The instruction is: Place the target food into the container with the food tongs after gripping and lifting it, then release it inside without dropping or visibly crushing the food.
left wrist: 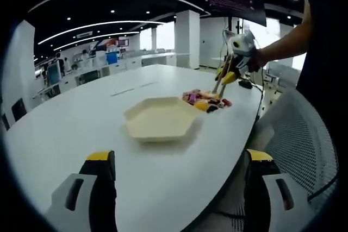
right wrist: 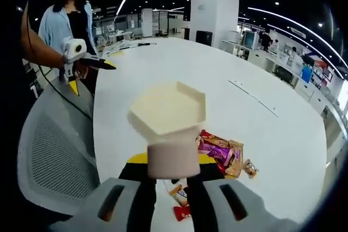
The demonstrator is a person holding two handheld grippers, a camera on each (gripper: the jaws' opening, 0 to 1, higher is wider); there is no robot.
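Observation:
A cream hexagonal container (left wrist: 160,118) (right wrist: 168,107) sits empty on the white table (left wrist: 81,129). Beyond it lies a pile of wrapped snacks (left wrist: 206,100) (right wrist: 223,153). My right gripper (right wrist: 173,173) is shut on the food tongs (right wrist: 174,158), whose beige handle end blocks their tips. In the left gripper view the right gripper (left wrist: 235,61) hangs above the pile, and the tongs (left wrist: 220,86) reach down to the snacks. My left gripper (left wrist: 179,186) is open and holds nothing, hovering at the table's near edge. The same left gripper (right wrist: 81,58) is held off to the side, past the table edge.
A grey mesh chair (left wrist: 296,139) (right wrist: 51,150) stands at the table's edge beside the person. A cable (right wrist: 65,99) runs from the left gripper across the chair. A second person (right wrist: 68,20) stands behind. Desks and monitors (left wrist: 81,71) fill the office background.

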